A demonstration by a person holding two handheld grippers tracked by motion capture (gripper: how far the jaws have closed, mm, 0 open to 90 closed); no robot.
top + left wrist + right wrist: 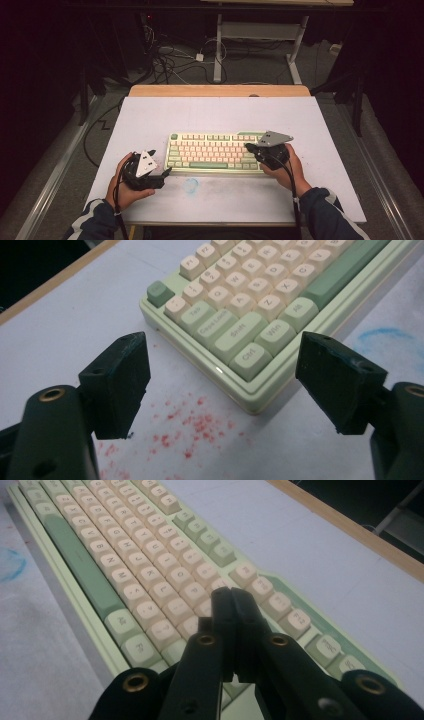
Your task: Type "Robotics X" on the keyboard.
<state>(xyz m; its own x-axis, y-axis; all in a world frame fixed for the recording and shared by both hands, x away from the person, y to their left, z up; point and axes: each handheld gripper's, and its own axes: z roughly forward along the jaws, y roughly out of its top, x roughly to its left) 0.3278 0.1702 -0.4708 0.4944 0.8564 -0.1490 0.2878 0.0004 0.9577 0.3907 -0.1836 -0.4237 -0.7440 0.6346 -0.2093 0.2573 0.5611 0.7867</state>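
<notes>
A green and cream keyboard lies flat on the white table cover, a little nearer the person than the middle and square to the table's edges. Bare cover runs wide behind it up to the wooden table edge, and broad strips stay free at both ends. In front of it a narrower band of cover holds a faint blue smudge.

The left gripper sits low off the keyboard's left front corner, just beside it and not touching. In the left gripper view its jaws stand wide apart with nothing between them; the left gripper looks straight at that corner, where the Ctrl key and the Win key sit. Bare cover shows between the pads and the keyboard's rim, scattered with red specks. The left hand rests on open cover with free room to its left and front.

The right gripper is over the right part of the keyboard, its jaws pressed together with nothing held. In the right gripper view the right gripper has its closed tip low above the cream keys of the middle rows; whether the tip touches a key I cannot tell. The long green space bar runs off to the left of that view, and bare cover lies beyond the keyboard's far edge. The right hand is at the keyboard's right front corner, with clear cover to its right.
</notes>
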